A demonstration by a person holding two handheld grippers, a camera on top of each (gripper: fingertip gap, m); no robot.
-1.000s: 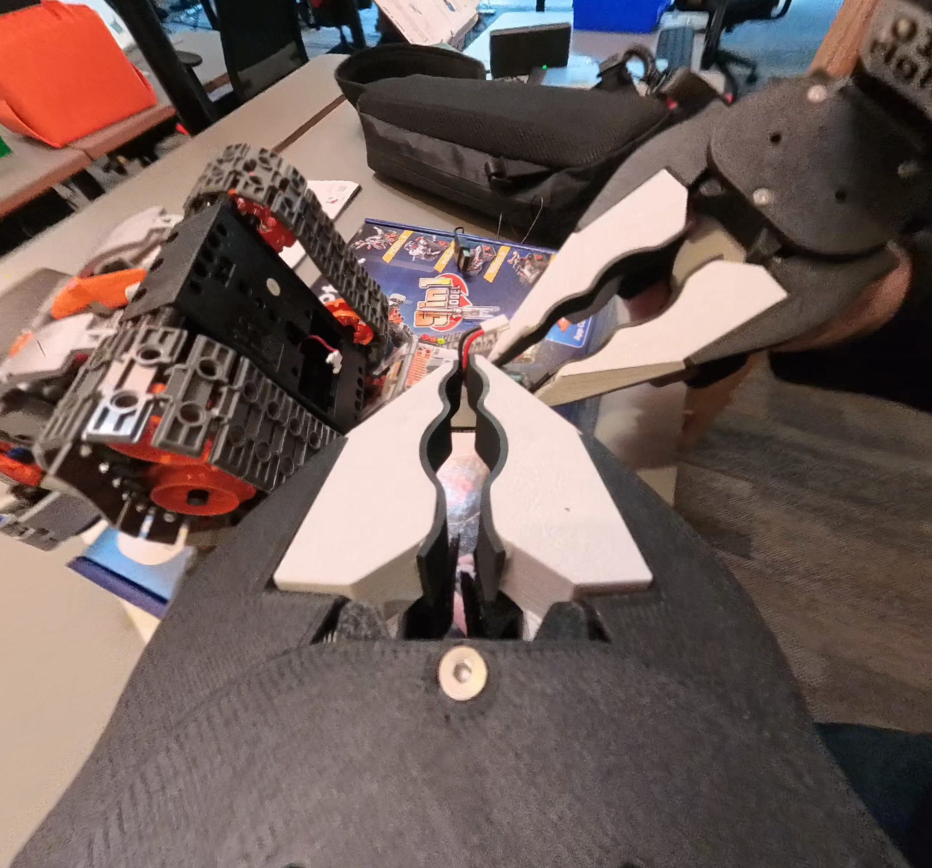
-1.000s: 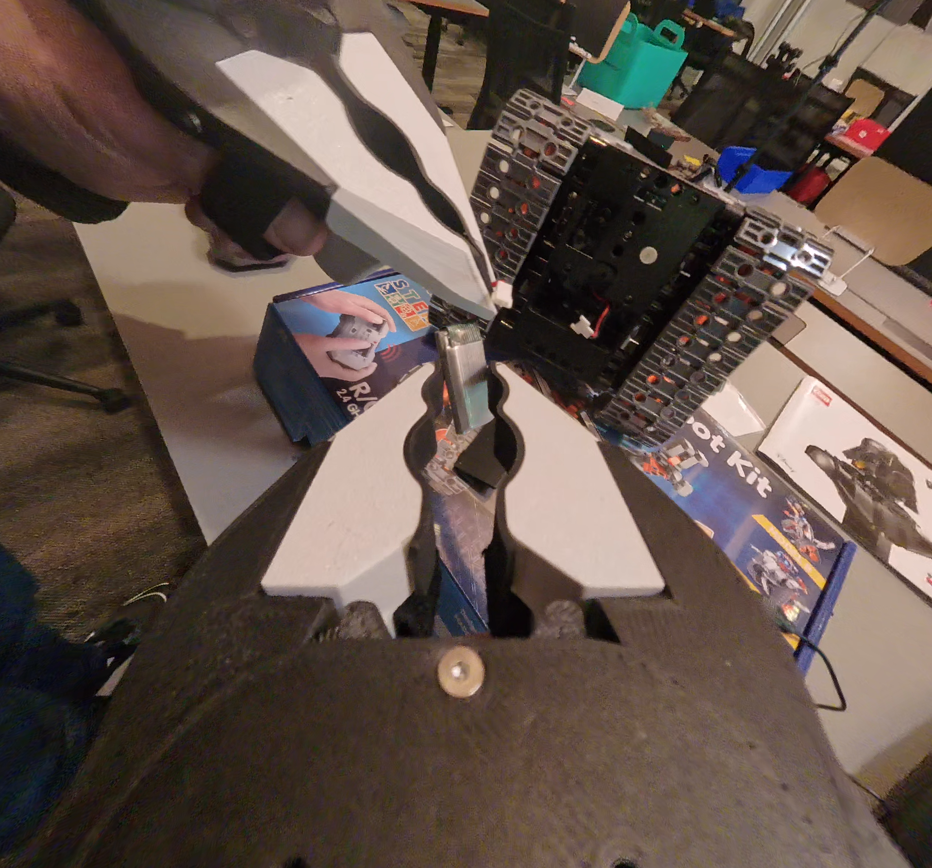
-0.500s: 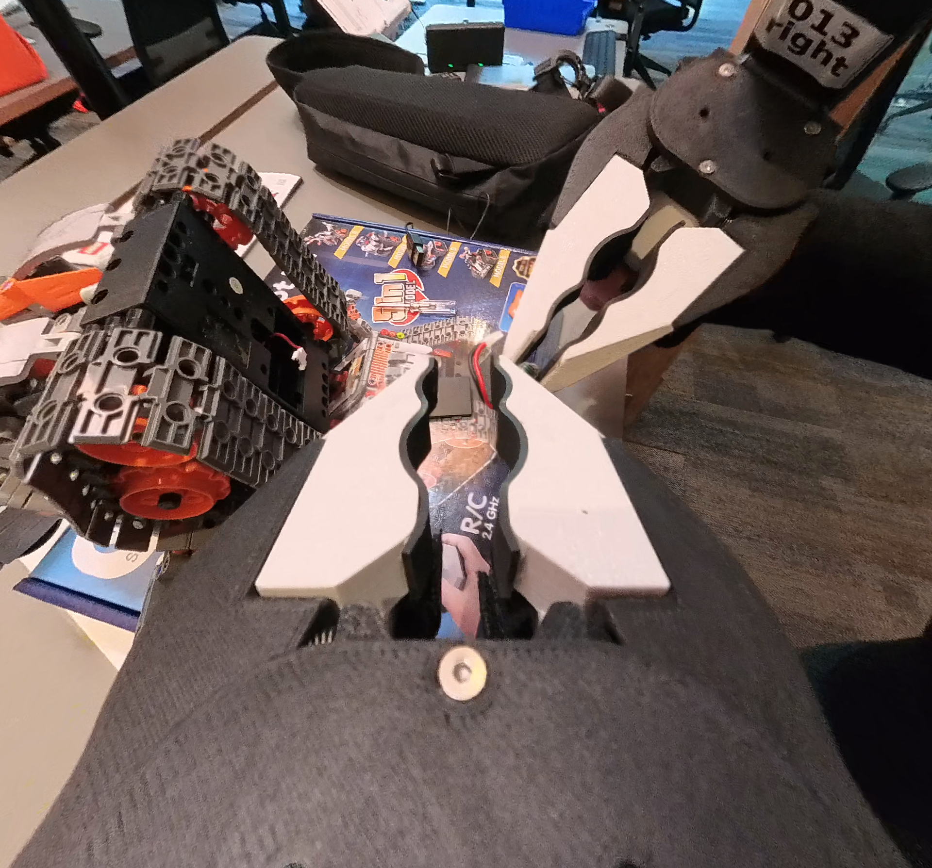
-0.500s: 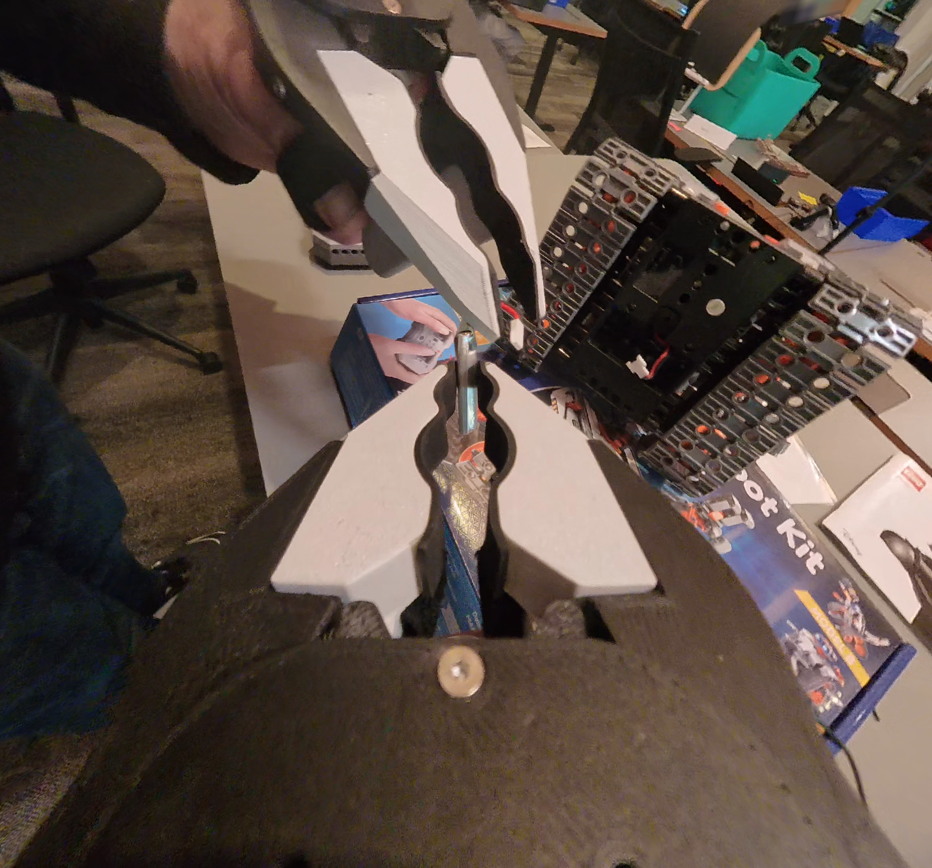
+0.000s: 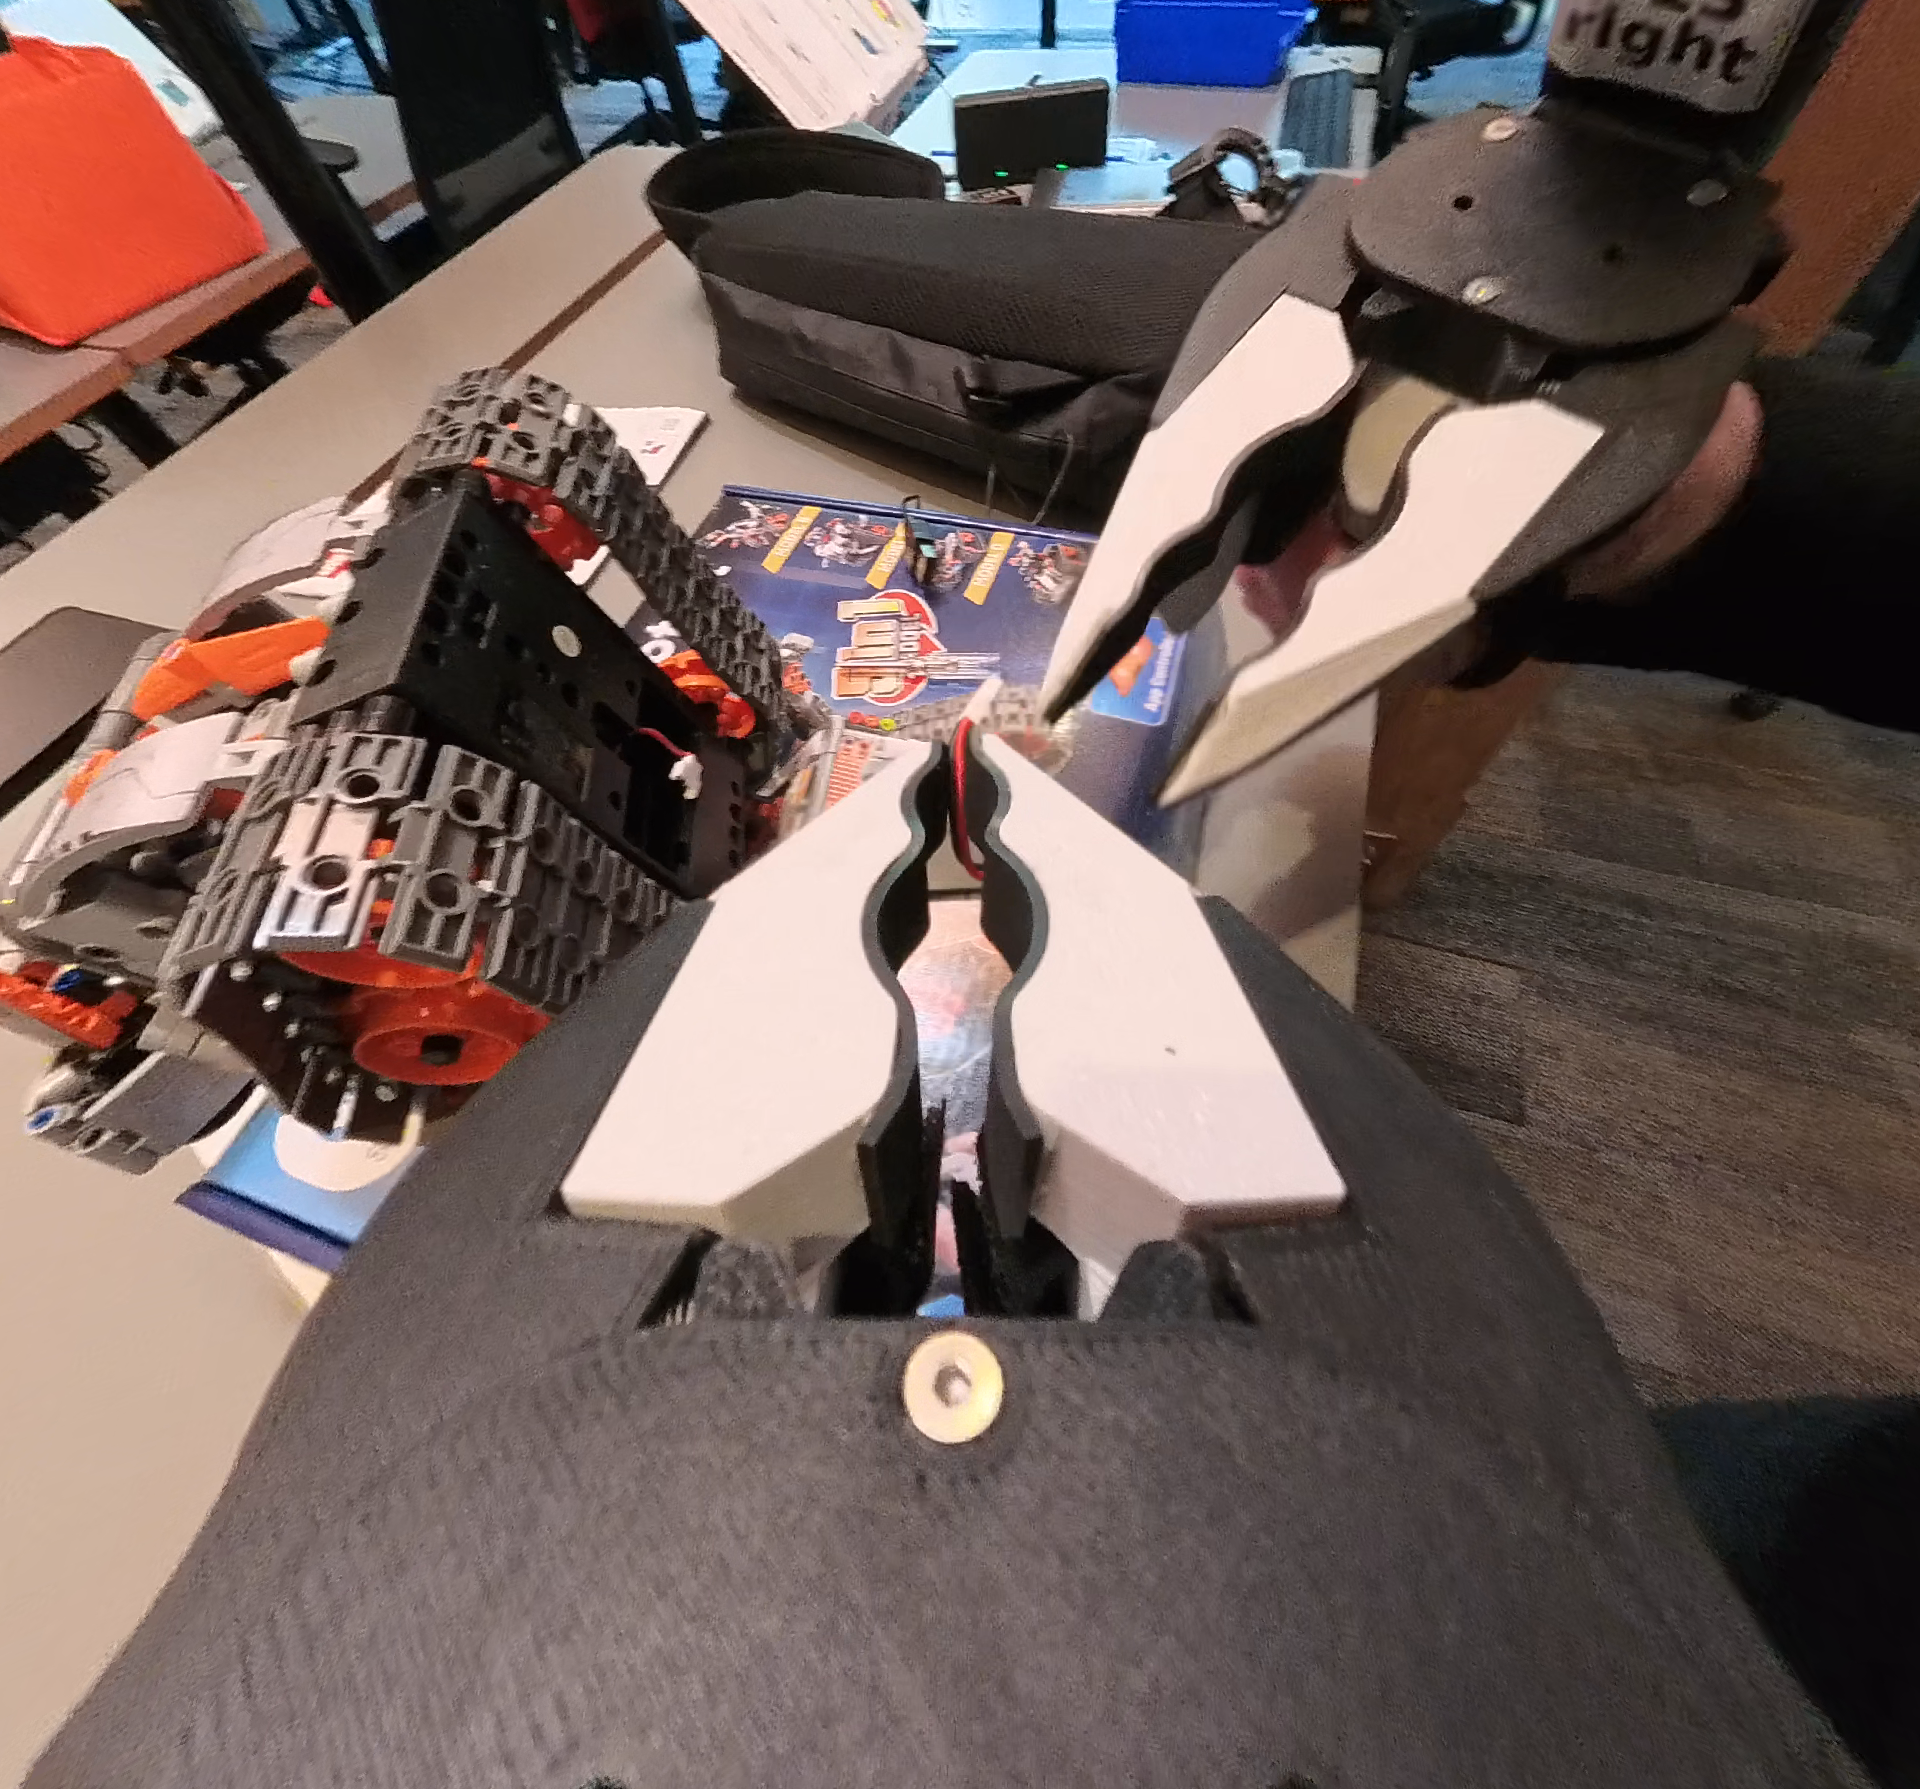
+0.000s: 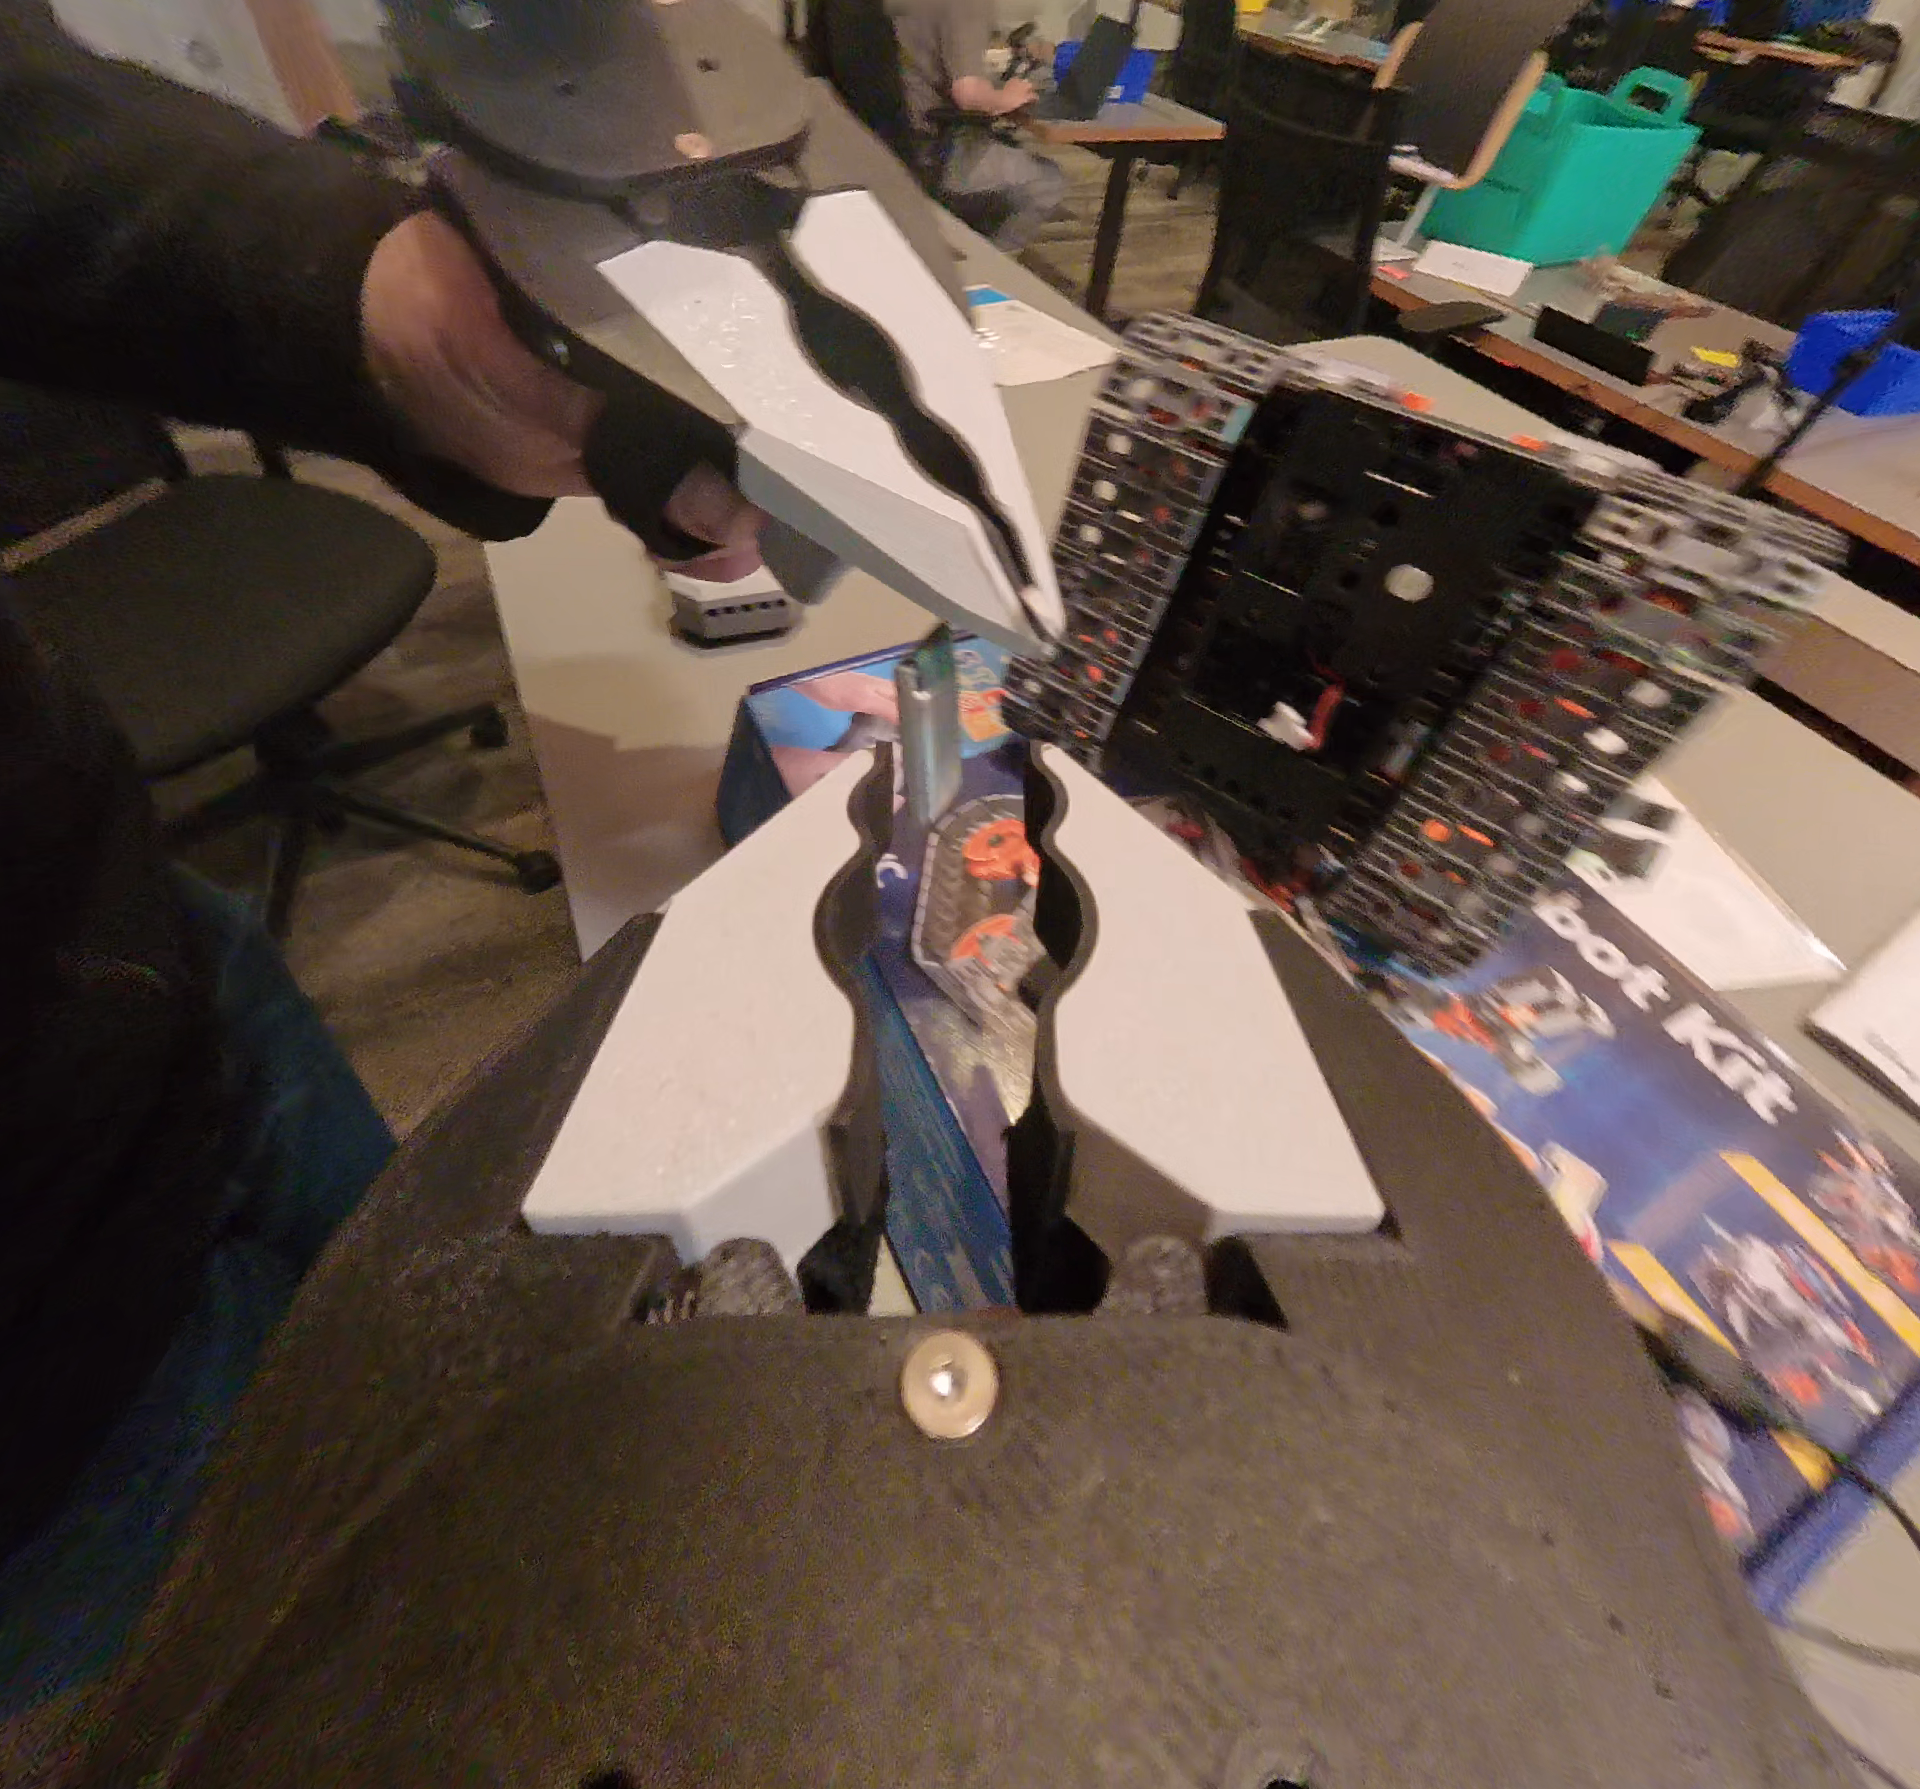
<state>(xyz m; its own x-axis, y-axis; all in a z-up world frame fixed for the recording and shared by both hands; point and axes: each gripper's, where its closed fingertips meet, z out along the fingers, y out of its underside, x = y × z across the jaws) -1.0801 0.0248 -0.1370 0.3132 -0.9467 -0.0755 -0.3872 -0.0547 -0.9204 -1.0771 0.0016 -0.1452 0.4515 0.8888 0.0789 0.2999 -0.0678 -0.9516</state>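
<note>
A tracked toy vehicle (image 5: 468,752) with a black chassis, grey treads and orange wheels lies tilted on a blue kit box (image 5: 914,596). It also shows in the right wrist view (image 6: 1382,659). My left gripper (image 5: 961,773) is shut on red and black wires with a white plug (image 5: 997,700) just past the tips. In the right wrist view the left gripper (image 6: 1039,627) hangs a small silver battery pack (image 6: 925,731) by those wires. My right gripper (image 6: 956,763) is open, with the pack between its tips near the left finger. It shows open in the left wrist view (image 5: 1112,752).
A long black bag (image 5: 935,305) lies behind the blue box (image 6: 1621,1116). A wooden post (image 5: 1434,783) stands at the table's right edge. A small grey block (image 6: 727,612) sits on the table, and an office chair (image 6: 239,617) stands beside it. A person sits far behind. Only a small space, under 4 cm, lies between the two pairs of fingers.
My right gripper's jaws have widened off the silver battery pack. My left gripper has closed on the wires, and the pack now hangs from it.
</note>
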